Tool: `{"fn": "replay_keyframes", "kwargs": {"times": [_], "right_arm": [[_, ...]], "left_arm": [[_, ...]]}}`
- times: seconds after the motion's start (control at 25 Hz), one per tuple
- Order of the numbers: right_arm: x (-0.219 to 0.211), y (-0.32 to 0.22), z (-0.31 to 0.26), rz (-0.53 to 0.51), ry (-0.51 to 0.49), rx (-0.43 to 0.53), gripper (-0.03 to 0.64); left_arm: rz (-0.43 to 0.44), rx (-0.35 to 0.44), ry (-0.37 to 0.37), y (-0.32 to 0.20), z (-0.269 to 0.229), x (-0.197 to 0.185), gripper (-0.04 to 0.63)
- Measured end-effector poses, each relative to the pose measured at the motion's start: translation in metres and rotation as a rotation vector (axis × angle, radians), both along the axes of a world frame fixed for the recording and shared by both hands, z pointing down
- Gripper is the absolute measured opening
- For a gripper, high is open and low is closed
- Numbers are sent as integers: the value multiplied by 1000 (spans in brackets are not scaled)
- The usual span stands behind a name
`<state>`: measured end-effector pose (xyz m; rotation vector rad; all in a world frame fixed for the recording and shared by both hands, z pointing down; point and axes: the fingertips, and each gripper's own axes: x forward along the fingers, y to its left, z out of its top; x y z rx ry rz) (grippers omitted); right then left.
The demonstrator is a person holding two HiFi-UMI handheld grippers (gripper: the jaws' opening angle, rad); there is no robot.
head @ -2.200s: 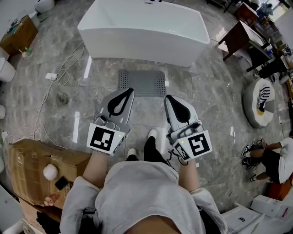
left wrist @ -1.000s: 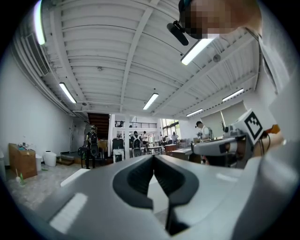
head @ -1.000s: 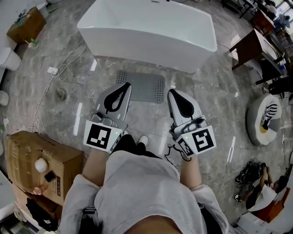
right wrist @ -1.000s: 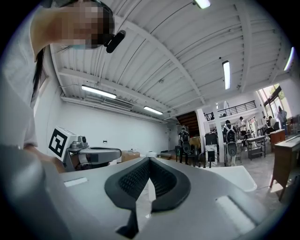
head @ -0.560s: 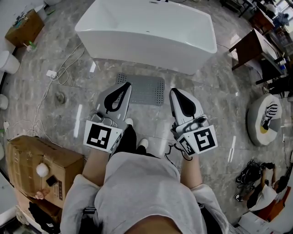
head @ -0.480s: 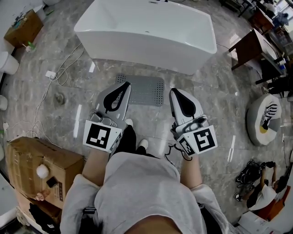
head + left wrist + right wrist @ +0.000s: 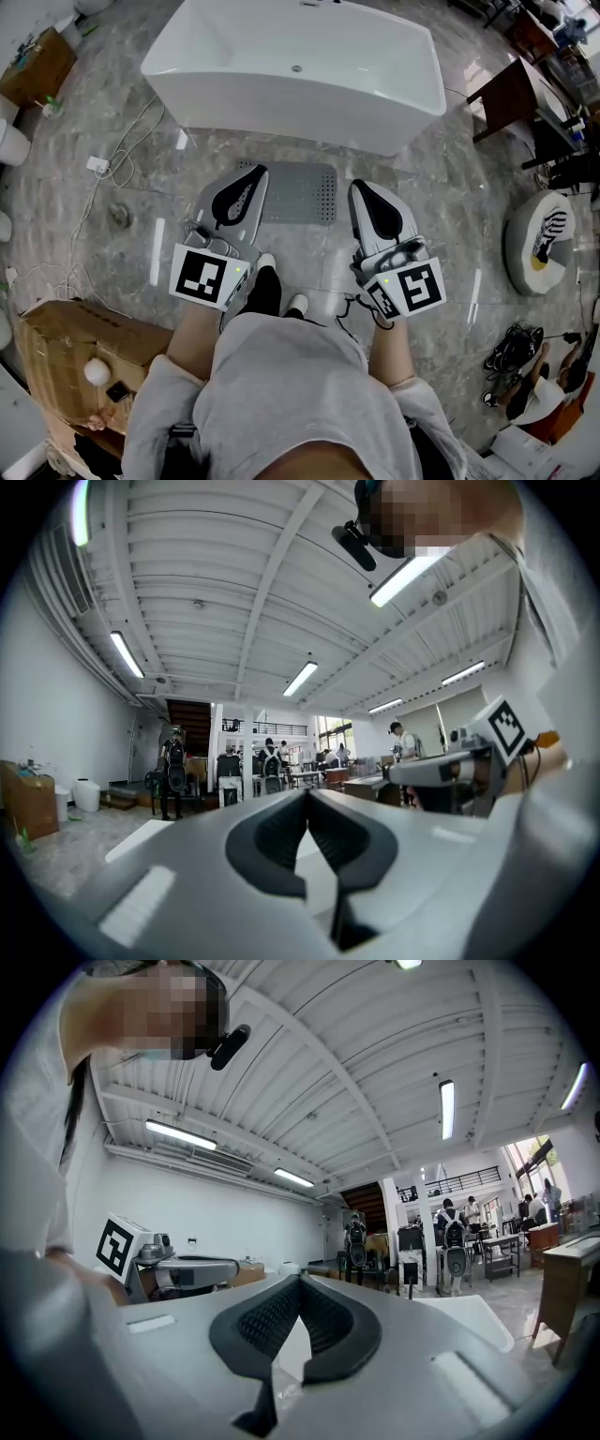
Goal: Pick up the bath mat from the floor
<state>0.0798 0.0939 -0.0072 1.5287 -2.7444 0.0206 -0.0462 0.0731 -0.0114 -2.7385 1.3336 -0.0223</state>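
Plainly closed on the left gripper (image 7: 307,795): dark pads (image 7: 272,841) meeting tip to tip, gripping nothing. Likewise on the right gripper (image 7: 300,1279): ribbed pads (image 7: 267,1321) pressed together, empty.

From the head view, held side by side at mid-frame, apart from each other, both pointing toward the top of the picture, marker cubes at the near ends above the bare forearms. Touches nothing with either tip.

Leaves the bath mat (image 7: 300,192) lying flat on the grey marble floor (image 7: 441,216) at centre frame, a grey perforated rectangle, its left part hidden behind the left gripper, its right edge just beside the right gripper in the picture. Places the mat's far edge near the white bathtub (image 7: 300,66) filling the top centre.

Shows white shoe toes (image 7: 298,303) just below the mat, between the grippers' rear ends.

Further out:
- a white cable and power strip (image 7: 97,164) at the left
- a cardboard box (image 7: 66,328) at the lower left
- a dark wooden table (image 7: 497,84) at the upper right
- a round striped cushion (image 7: 542,230) at the right edge
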Motion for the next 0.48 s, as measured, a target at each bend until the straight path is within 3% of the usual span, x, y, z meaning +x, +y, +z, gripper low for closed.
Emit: {"fn": "replay_keyframes", "kwargs": {"times": [0.48], "right_arm": [[-20,-71,10,48,-5,-29,-2]], "left_arm": [[42,-25,-5,-77,11,-21,0]]}}
